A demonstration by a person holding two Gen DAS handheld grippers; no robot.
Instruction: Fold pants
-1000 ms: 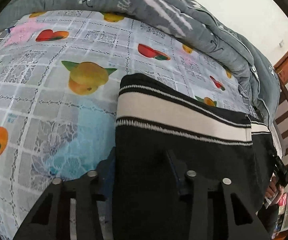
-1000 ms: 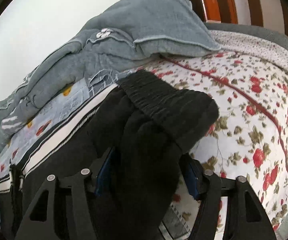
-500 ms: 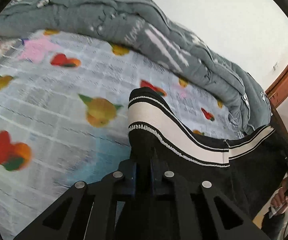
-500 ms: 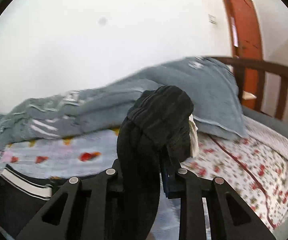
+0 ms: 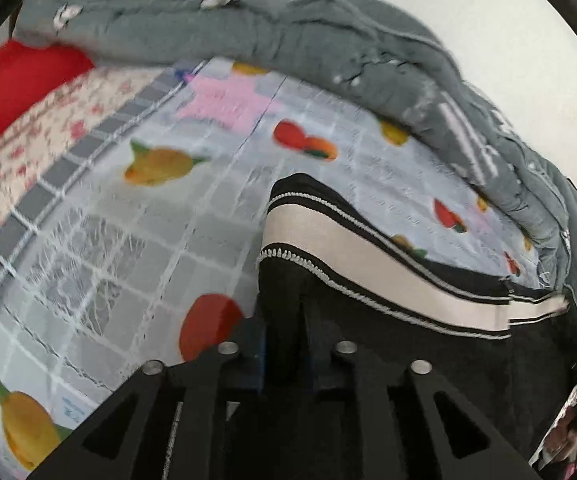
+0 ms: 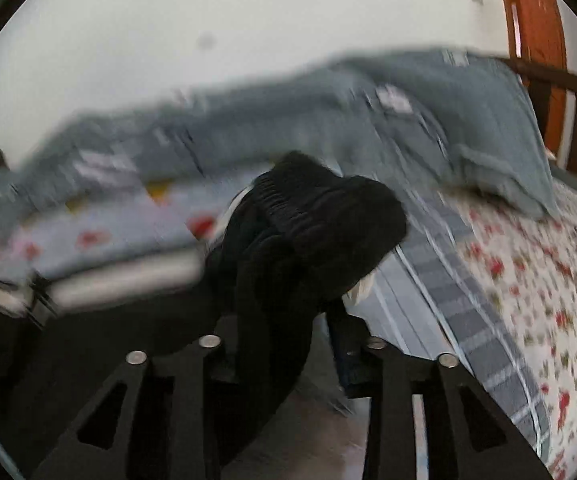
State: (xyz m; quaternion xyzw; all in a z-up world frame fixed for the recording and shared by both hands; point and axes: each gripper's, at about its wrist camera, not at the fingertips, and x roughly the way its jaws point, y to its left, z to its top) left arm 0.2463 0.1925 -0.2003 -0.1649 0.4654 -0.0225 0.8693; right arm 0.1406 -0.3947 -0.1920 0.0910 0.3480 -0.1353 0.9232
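The pants are black with a white side stripe and hang stretched above the bed between the two grippers. My left gripper is shut on the hem end of the pants. My right gripper is shut on the bunched black waistband, which flops over the fingers. The pants' striped side shows blurred at the left of the right wrist view.
The bed has a fruit-print sheet and a floral sheet. A grey quilt is piled along the wall side. A red pillow lies far left. A wooden headboard stands at the right.
Both grippers closed on the pants and lifted them off the bed. Over the last half second both views swung, the left gripper carrying the hem leftward; the frames are blurred with motion.
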